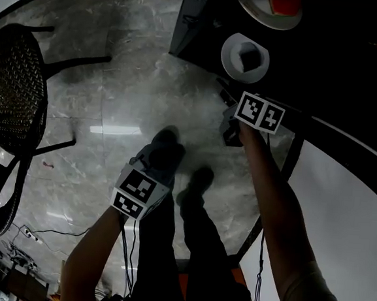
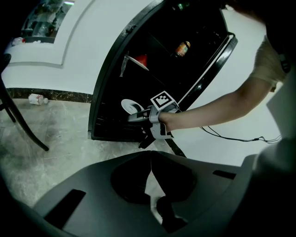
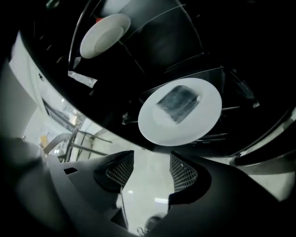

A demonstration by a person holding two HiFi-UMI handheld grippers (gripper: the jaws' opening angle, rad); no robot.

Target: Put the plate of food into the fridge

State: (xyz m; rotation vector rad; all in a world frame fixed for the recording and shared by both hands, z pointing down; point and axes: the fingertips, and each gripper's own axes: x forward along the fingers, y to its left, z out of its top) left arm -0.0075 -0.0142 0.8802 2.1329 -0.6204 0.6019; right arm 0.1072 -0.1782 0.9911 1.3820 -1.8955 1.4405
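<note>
A white plate (image 3: 180, 111) with a dark slab of food on it rests on a wire shelf inside the open black fridge (image 1: 207, 17). The head view shows the same plate (image 1: 245, 56) just past my right gripper (image 1: 232, 121). That right gripper (image 3: 148, 169) stands open a little short of the plate's near rim, with nothing between its mesh pads (image 3: 182, 173). My left gripper (image 2: 150, 157) is shut and empty. It hangs low over the marble floor (image 1: 115, 94), away from the fridge.
A second white dish (image 3: 104, 34) with something red (image 1: 280, 4) sits on a higher shelf. The fridge door (image 2: 208, 69) swings open on the right and holds a jar (image 2: 182, 47). A black mesh chair (image 1: 12, 98) stands at the left. A bottle (image 2: 36, 98) lies by the wall.
</note>
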